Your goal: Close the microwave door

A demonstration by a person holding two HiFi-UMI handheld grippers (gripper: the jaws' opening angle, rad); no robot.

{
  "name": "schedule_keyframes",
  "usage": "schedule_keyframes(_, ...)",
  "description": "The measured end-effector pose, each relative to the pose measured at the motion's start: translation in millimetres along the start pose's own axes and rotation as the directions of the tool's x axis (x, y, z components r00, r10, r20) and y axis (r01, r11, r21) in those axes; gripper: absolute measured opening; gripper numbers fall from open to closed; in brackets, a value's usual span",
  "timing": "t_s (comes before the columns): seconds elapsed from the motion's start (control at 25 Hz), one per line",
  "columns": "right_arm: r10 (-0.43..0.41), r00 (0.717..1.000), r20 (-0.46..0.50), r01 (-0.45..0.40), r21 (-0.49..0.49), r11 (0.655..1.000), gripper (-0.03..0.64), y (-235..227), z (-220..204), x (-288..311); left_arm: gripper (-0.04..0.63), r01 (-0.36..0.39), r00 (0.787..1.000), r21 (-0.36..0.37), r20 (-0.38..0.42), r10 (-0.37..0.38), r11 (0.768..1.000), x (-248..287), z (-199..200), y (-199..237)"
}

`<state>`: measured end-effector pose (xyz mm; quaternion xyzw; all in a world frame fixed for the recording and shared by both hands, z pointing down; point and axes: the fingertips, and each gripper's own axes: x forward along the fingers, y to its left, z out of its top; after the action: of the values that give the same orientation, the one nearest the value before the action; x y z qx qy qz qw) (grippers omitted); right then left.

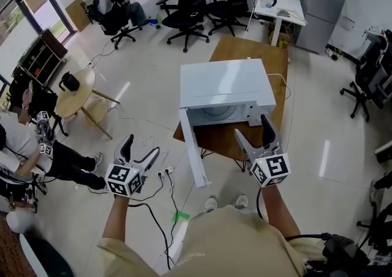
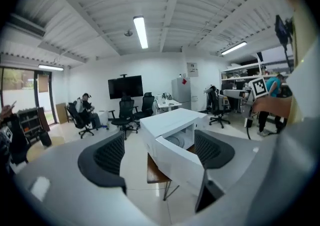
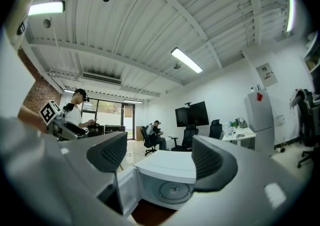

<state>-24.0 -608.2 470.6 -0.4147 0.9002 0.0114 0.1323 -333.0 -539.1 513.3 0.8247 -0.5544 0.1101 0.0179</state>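
A white microwave (image 1: 225, 89) stands on a small wooden table (image 1: 248, 52). Its door (image 1: 193, 150) hangs wide open toward me at the left of the cavity, where the glass turntable (image 3: 172, 190) shows. My left gripper (image 1: 139, 156) is open and empty, low and left of the door's outer face (image 2: 180, 162). My right gripper (image 1: 255, 140) is open too, held in front of the microwave's right front, nothing between its fingers.
A power strip and cables (image 1: 164, 174) lie on the floor below the door. A round wooden table (image 1: 76, 92) stands left, a person (image 1: 27, 141) beside it. Office chairs (image 1: 187, 9) and a seated person (image 1: 116, 0) are far back; a desk (image 1: 278, 6) and a fridge (image 1: 324, 3) lie to the right.
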Motion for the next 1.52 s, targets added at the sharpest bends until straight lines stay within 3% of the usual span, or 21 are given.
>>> schedule_keyframes(0.12, 0.008, 1.000, 0.005, -0.008, 0.000, 1.000, 0.393, -9, 0, 4, 0.423, 0.030, 0.995, -0.192, -0.084, -0.047, 0.981, 12, -26, -2)
schedule_keyframes(0.2, 0.009, 1.000, 0.001, -0.009, 0.002, 1.000, 0.393, -14, -3, 6, 0.425, 0.048, 0.987, -0.337, -0.129, -0.097, 0.940, 17, -46, -6)
schedule_keyframes(0.28, 0.008, 1.000, -0.009, -0.008, 0.005, 1.000, 0.393, -18, -5, 9, 0.425, 0.056, 0.976, -0.486, -0.156, -0.150, 0.872, 21, -64, -7)
schedule_keyframes(0.36, 0.007, 1.000, -0.016, -0.007, 0.004, 1.000, 0.393, -22, -6, 11, 0.424, 0.063, 0.964, -0.614, -0.165, -0.206, 0.787, 25, -77, -11)
schedule_keyframes(0.52, 0.001, 1.000, -0.019, -0.001, 0.000, 1.000, 0.393, -28, -4, 14, 0.423, 0.068, 0.937, -0.783, -0.162, -0.309, 0.619, 29, -98, -19)
schedule_keyframes(0.6, -0.006, 1.000, -0.018, 0.006, 0.001, 1.000, 0.393, -32, -5, 14, 0.422, 0.068, 0.923, -0.826, -0.161, -0.349, 0.559, 32, -113, -26)
schedule_keyframes(0.68, -0.011, 1.000, -0.018, 0.011, 0.002, 1.000, 0.393, -35, -9, 15, 0.420, 0.068, 0.909, -0.850, -0.164, -0.384, 0.523, 37, -127, -33)
schedule_keyframes(0.96, -0.013, 0.999, -0.029, 0.013, 0.006, 1.000, 0.393, -41, -18, 20, 0.346, 0.057, 0.859, -0.883, -0.195, -0.473, 0.466, 63, -167, -68)
schedule_keyframes(1.08, -0.015, 0.999, -0.028, 0.015, 0.005, 1.000, 0.393, -42, -21, 21, 0.274, 0.045, 0.846, -0.890, -0.207, -0.491, 0.453, 74, -180, -81)
schedule_keyframes(1.2, -0.021, 0.999, -0.031, 0.021, 0.004, 1.000, 0.393, -44, -24, 20, 0.256, 0.049, 0.824, -0.897, -0.213, -0.525, 0.440, 85, -188, -99)
schedule_keyframes(1.4, -0.039, 0.999, -0.033, 0.039, 0.001, 0.999, 0.393, -49, -20, 16, 0.244, 0.045, 0.802, -0.899, -0.227, -0.552, 0.435, 97, -194, -117)
schedule_keyframes(1.52, -0.056, 0.998, -0.035, 0.057, 0.013, 0.998, 0.393, -55, -20, 12, 0.219, 0.028, 0.804, -0.893, -0.247, -0.541, 0.449, 105, -201, -122)
